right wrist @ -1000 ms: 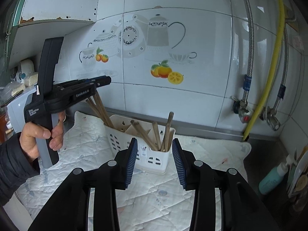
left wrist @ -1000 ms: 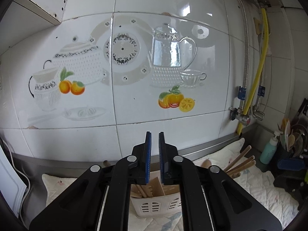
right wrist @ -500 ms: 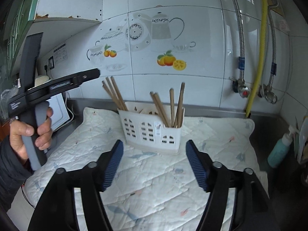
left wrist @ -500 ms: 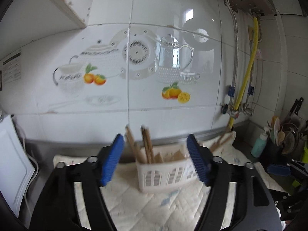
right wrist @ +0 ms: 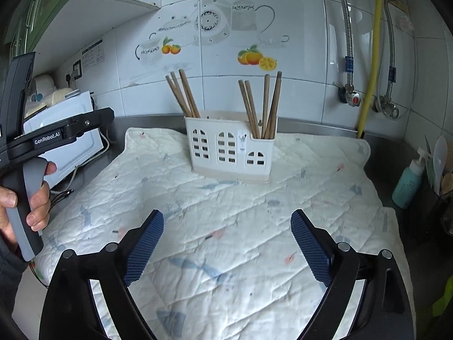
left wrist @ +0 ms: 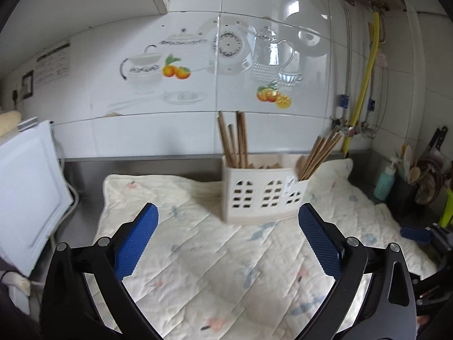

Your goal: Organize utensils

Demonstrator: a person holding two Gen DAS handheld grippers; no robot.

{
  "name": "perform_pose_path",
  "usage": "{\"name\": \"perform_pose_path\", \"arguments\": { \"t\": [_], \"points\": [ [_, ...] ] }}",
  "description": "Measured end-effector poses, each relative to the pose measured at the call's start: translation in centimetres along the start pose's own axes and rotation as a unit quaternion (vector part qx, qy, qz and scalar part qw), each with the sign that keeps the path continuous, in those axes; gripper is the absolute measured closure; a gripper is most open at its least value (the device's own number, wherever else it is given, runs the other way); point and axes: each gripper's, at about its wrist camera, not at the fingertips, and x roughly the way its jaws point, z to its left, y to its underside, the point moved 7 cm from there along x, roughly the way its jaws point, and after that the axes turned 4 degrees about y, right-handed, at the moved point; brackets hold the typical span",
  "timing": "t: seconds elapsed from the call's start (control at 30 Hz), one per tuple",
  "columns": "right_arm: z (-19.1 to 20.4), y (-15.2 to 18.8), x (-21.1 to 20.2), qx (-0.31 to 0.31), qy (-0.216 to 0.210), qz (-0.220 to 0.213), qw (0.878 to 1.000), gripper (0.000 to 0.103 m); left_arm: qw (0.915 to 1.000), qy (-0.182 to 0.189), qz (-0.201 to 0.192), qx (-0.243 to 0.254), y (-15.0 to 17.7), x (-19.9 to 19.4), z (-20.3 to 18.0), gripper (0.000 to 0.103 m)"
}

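Chopsticks (right wrist: 181,93): 2 bunches in 1 holder (right wrist: 226,147).

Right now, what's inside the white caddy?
Caddy: wooden chopsticks in two bunches, one at its left end, one at its right. Its walls hide their lower ends and the middle section's contents.

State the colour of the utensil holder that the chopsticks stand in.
The utensil holder is white with window-shaped cut-outs, clearest in the right wrist view.

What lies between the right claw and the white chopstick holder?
Only bare quilted cloth separates the right claw from the chopstick holder, as the right wrist view shows.
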Motion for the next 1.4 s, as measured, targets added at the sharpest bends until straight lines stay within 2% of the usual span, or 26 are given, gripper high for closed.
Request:
{"name": "perform_pose_path", "arguments": {
  "t": [0.1, 0.23, 0.47, 0.53, 0.67, 1.0, 1.4],
  "points": [
    [0.2, 0.5, -0.6, 0.004, 0.004, -0.001, 1.0, 0.012, 1.0, 0.002, 0.009, 0.002, 1.0, -0.7, -0.2, 0.005],
    [0.4, 1.0, -1.1, 0.018, 0.006, -0.002, 1.0, 0.011, 0.9998, -0.015, 0.012, 0.003, 2.2, -1.7, -0.1, 0.005],
    [0.4, 2.1, -1.6, 0.031, 0.018, 0.004, 0.999, 0.01, 0.9984, -0.029, 0.038, -0.029, 4.7, -2.8, 0.9, 0.005],
    [0.3, 2.5, -1.7, 0.038, 0.015, 0.007, 0.999, 0.01, 0.998, -0.022, 0.044, -0.038, 5.3, -3.2, 1.0, 0.005],
    [0.2, 3.0, -1.8, 0.047, 0.016, 0.014, 0.999, 0.01, 0.9979, -0.038, 0.045, -0.025, 5.5, -4.1, 1.0, 0.005],
    [-0.3, 2.9, -2.5, 0.048, 0.027, 0.011, 0.998, 0.009, 0.9978, -0.022, 0.062, -0.003, 7.0, -4.7, 0.2, 0.005],
    [-0.2, 3.1, -2.1, 0.04, 0.038, 0.02, 0.998, 0.009, 0.9966, -0.027, 0.077, 0.009, 8.2, -3.9, 0.4, 0.005]
  ]
}}
